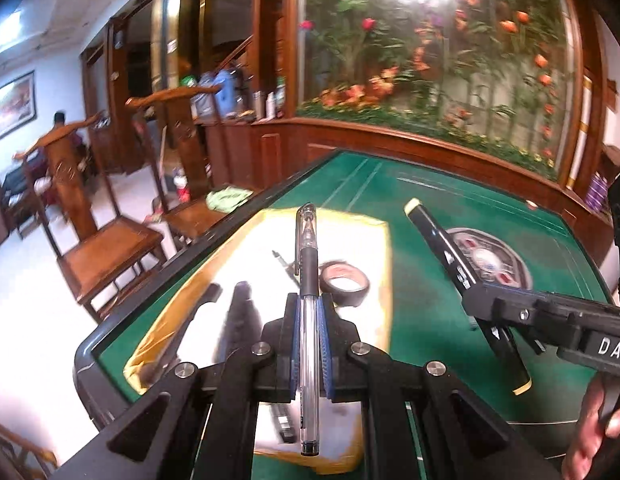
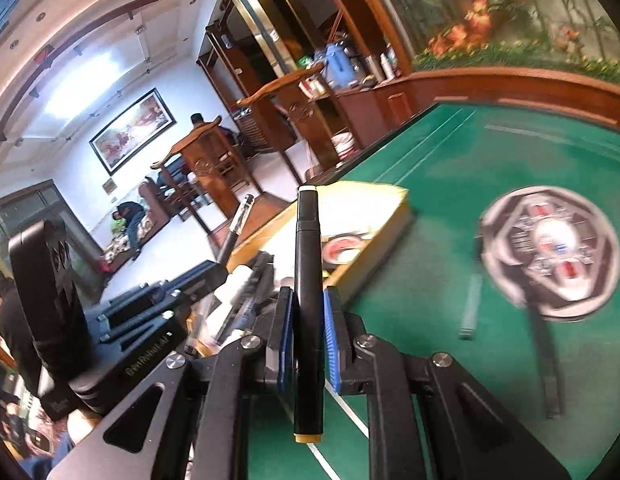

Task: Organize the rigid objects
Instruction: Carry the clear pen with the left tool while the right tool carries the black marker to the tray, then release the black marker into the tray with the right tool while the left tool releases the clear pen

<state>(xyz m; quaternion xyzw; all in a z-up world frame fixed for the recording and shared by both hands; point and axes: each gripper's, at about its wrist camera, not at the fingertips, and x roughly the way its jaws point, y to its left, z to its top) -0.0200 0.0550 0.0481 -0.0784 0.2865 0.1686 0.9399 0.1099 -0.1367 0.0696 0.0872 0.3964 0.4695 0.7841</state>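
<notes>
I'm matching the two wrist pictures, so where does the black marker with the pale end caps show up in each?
Left wrist view: the black marker runs diagonally at right of centre, clamped in the right gripper.
Right wrist view: the marker stands upright at centre, between the blue fingers.
Shared landmark: the round console in the green table.

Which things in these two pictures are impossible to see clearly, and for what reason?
- Left wrist view: dark objects in the yellow tray beside the tape roll are blurred; the left gripper, shut on a clear pen, covers the tray's near part.
- Right wrist view: tray contents are smeared, partly behind the black marker in the right gripper.
- Right wrist view: the round centre panel of the green table is too blurred to read.
</notes>
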